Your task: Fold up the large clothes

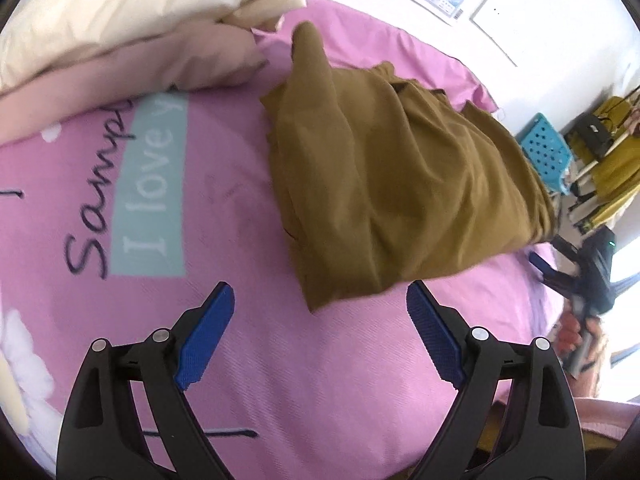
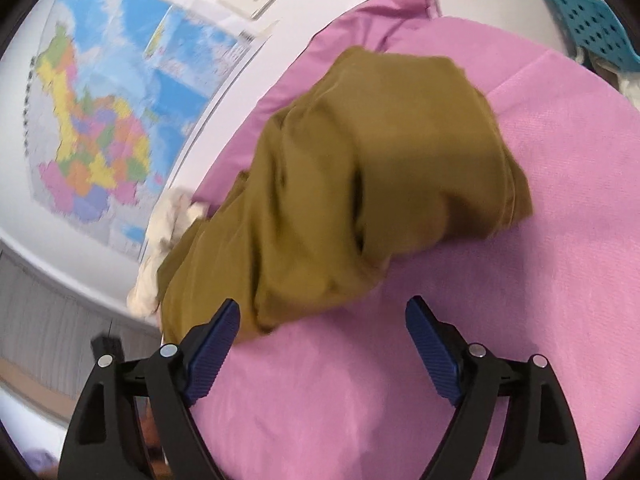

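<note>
1. The olive-brown garment (image 1: pixel 396 184) lies folded into a thick, lumpy bundle on the pink bedspread (image 1: pixel 280 360); it is the landmark for everything below.
2. My left gripper (image 1: pixel 320 336) hovers just short of the garment's near corner, jaws spread wide, nothing but pink cloth between the blue pads (image 1: pixel 206 336).
3. My right gripper (image 2: pixel 322 348) stands wide too and is empty; its left pad (image 2: pixel 212 354) sits just beside the garment's near edge, perhaps brushing it, but blur keeps me from telling.
4. Seen from my left wrist, the right gripper (image 1: pixel 592 276) is well off the garment's right side, past the edge of the bed.
5. Beyond the garment's far end lies a heap of cream and peach bedding (image 1: pixel 132 36), with a blue perforated stool (image 1: pixel 546 148) off its right side.
6. I judge the fold nearly done, yet the top layers look puffed and loosely creased.
7. Risk: the slack layers may slide or spring open, since nothing pins them.
8. Risk: pinching only the top layer would peel it off and undo the fold.
9. Risk: closing too low at the near corner would catch the bedspread along with the garment and drag both.
10. Risk: a narrow end pokes out at the garment's far side; a lift could let it flop loose.
</note>
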The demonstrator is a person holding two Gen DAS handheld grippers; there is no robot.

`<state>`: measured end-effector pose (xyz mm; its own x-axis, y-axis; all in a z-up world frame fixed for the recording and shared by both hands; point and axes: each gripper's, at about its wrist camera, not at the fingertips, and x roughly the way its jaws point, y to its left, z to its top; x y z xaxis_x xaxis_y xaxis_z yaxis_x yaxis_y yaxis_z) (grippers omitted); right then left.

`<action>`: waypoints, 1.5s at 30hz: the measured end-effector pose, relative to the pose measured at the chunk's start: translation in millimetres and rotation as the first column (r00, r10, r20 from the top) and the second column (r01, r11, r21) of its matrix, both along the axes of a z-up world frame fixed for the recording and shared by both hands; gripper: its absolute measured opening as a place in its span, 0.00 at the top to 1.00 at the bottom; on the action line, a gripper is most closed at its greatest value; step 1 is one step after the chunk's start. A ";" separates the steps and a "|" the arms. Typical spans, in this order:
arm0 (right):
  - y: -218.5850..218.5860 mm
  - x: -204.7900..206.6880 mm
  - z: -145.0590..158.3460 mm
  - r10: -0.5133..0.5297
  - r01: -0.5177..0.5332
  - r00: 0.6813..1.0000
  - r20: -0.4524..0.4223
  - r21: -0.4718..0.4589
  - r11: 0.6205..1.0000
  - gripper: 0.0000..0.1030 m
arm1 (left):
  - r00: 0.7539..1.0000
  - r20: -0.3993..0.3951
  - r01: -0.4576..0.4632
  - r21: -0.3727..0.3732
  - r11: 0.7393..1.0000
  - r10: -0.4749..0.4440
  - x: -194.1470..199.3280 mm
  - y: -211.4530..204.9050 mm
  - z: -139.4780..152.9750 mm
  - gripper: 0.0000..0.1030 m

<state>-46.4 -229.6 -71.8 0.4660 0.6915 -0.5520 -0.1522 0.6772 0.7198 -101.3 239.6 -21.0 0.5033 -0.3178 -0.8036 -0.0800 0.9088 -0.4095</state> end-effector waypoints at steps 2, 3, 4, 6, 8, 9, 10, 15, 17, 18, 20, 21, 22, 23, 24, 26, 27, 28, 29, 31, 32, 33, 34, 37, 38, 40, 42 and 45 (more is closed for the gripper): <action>2.7 8.3 -2.1 -0.018 0.018 1.000 0.003 0.031 0.999 0.20 | 1.000 -0.003 0.009 -0.014 1.000 -0.009 -1.6 -5.4 -2.5 0.16; 5.0 11.9 -1.9 -0.021 0.021 1.000 0.005 0.034 0.999 0.19 | 1.000 -0.001 0.014 -0.019 1.000 -0.014 -1.9 -8.5 -2.9 0.16; 9.0 16.9 -2.4 -0.031 0.031 1.000 0.001 0.038 0.999 0.19 | 1.000 -0.003 0.019 -0.032 0.999 -0.020 -2.0 -11.3 -4.2 0.16; 15.4 23.9 -4.4 -0.047 0.047 0.999 -0.008 0.041 0.998 0.17 | 0.999 -0.006 0.033 -0.064 0.997 -0.034 0.5 -17.0 -6.9 0.16; 23.7 28.9 -5.1 -0.062 0.062 0.998 -0.004 0.023 0.998 0.12 | 0.999 -0.013 0.042 -0.085 0.995 -0.043 2.6 -19.9 -10.3 0.15; 28.7 31.3 -5.0 -0.070 0.070 0.998 -0.001 0.018 0.997 0.09 | 0.999 -0.011 0.043 -0.093 0.995 -0.044 5.2 -22.8 -10.7 0.14; 31.5 32.7 -5.1 -0.080 0.080 0.997 0.000 0.018 0.997 0.08 | 0.999 -0.010 0.042 -0.102 0.994 -0.043 6.5 -23.8 -10.7 0.13; 48.1 46.1 -3.4 -0.144 0.144 0.990 -0.001 -0.002 0.990 0.04 | 0.999 -0.009 0.042 -0.177 0.983 -0.044 20.7 -35.5 -13.6 0.05; 53.9 50.5 -2.6 -0.157 0.157 0.988 0.002 -0.026 0.987 0.04 | 1.000 -0.015 0.024 -0.193 0.981 -0.027 25.7 -36.9 -15.2 0.05; 56.1 52.8 -2.1 -0.168 0.168 0.986 0.003 -0.035 0.985 0.04 | 1.000 -0.014 0.009 -0.206 0.979 -0.012 27.9 -35.0 -15.4 0.05; 58.0 56.2 -2.2 -0.181 0.181 0.983 0.001 -0.040 0.983 0.04 | 1.000 -0.019 -0.022 -0.254 0.967 0.018 34.8 -30.1 -17.1 0.05; 59.5 57.3 -1.8 -0.190 0.190 0.982 0.002 -0.045 0.981 0.04 | 0.999 -0.025 -0.038 -0.285 0.958 0.032 38.6 -27.0 -18.3 0.05; 61.6 58.1 -1.5 -0.196 0.196 0.981 0.004 -0.049 0.979 0.04 | 0.999 -0.032 -0.050 -0.307 0.950 0.042 41.3 -23.7 -18.7 0.05; 64.7 57.9 -0.6 -0.205 0.206 0.979 0.013 -0.067 0.976 0.04 | 0.998 -0.039 -0.064 -0.335 0.940 0.054 45.5 -20.8 -19.2 0.05; 68.4 57.2 0.3 -0.210 0.211 0.977 0.025 -0.091 0.973 0.04 | 0.997 -0.043 -0.077 -0.365 0.928 0.065 50.7 -18.4 -19.9 0.05; 75.2 56.7 0.7 -0.222 0.227 0.974 0.056 -0.130 0.965 0.04 | 0.995 -0.063 -0.098 -0.391 0.915 0.080 57.0 -13.7 -22.9 0.05; 75.8 56.9 0.0 -0.230 0.237 0.971 0.064 -0.133 0.963 0.04 | 0.994 -0.064 -0.109 -0.397 0.911 0.091 59.9 -13.9 -22.8 0.05; 76.5 57.4 0.0 -0.238 0.245 0.969 0.067 -0.134 0.960 0.04 | 0.994 -0.062 -0.110 -0.394 0.912 0.093 62.0 -14.8 -21.3 0.05; 77.0 58.2 0.3 -0.246 0.253 0.967 0.069 -0.134 0.958 0.04 | 0.993 -0.061 -0.113 -0.386 0.915 0.096 64.0 -16.3 -20.7 0.05; 77.1 59.4 -1.1 -0.246 0.253 0.967 0.074 -0.118 0.960 0.04 | 0.992 -0.062 -0.127 -0.384 0.915 0.112 65.0 -17.1 -19.6 0.05; 76.7 60.1 -1.7 -0.235 0.244 0.968 0.084 -0.112 0.963 0.04 | 0.992 -0.061 -0.130 -0.380 0.916 0.115 65.8 -17.6 -19.2 0.05; 75.7 60.0 -2.1 -0.223 0.232 0.971 0.091 -0.106 0.967 0.10 | 0.990 -0.064 -0.139 -0.386 0.912 0.124 66.1 -16.5 -19.4 0.05; 74.0 58.8 -2.2 -0.224 0.234 0.970 0.099 -0.104 0.967 0.18 | 0.990 -0.060 -0.144 -0.394 0.908 0.131 62.8 -13.5 -18.6 0.09; 60.6 54.8 -1.7 -0.214 0.221 0.971 0.109 -0.061 0.973 0.56 | 0.989 -0.012 -0.143 -0.367 0.919 0.150 56.3 -10.1 -8.0 0.33; 57.8 54.2 -1.9 -0.207 0.211 0.973 0.100 -0.034 0.977 0.57 | 0.989 0.018 -0.130 -0.349 0.928 0.145 54.0 -11.0 -0.8 0.36; 54.3 54.6 -1.5 -0.195 0.197 0.977 0.083 -0.007 0.980 0.53 | 0.990 0.035 -0.120 -0.339 0.933 0.140 54.5 -12.6 4.4 0.36; 53.4 57.6 -4.2 -0.174 0.169 0.983 0.061 0.077 0.983 0.20 | 0.989 0.006 -0.132 -0.380 0.916 0.145 59.1 -8.3 -0.3 0.31; 63.0 64.4 -0.4 -0.168 0.165 0.985 0.046 0.075 0.984 0.10 | 0.992 -0.021 -0.122 -0.419 0.900 0.125 67.0 -6.6 -9.5 0.17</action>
